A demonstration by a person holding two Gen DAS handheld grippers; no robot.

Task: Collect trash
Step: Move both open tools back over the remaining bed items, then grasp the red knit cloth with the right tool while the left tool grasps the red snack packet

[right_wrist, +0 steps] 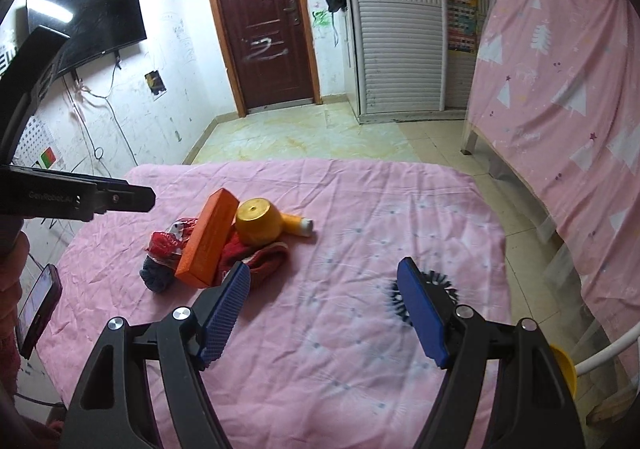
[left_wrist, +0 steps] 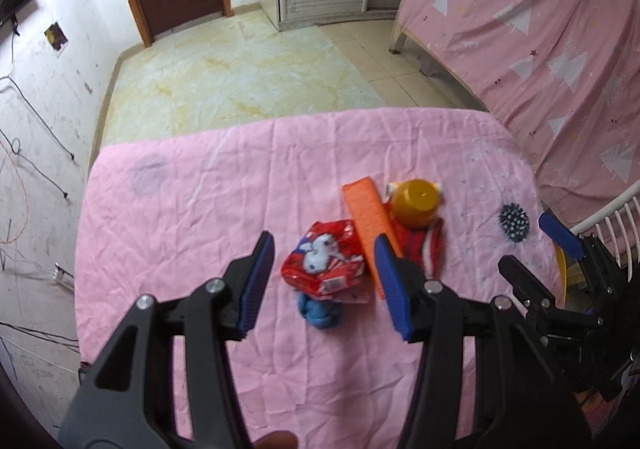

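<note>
A crumpled red snack wrapper lies on the pink-covered table, over a blue cloth ball. My left gripper is open and hovers above the wrapper, one finger on either side. An orange box leans beside it on a red cloth. A yellow cup lies on its side behind. In the right wrist view the same pile shows at the left: wrapper, box, cup. My right gripper is open and empty over the table. A black spiky ball lies behind its right finger.
The spiky ball also shows in the left wrist view near the table's right edge. A pink-draped bed stands to the right. A white rail and a yellow rim sit at the table's right corner. A phone is at the left edge.
</note>
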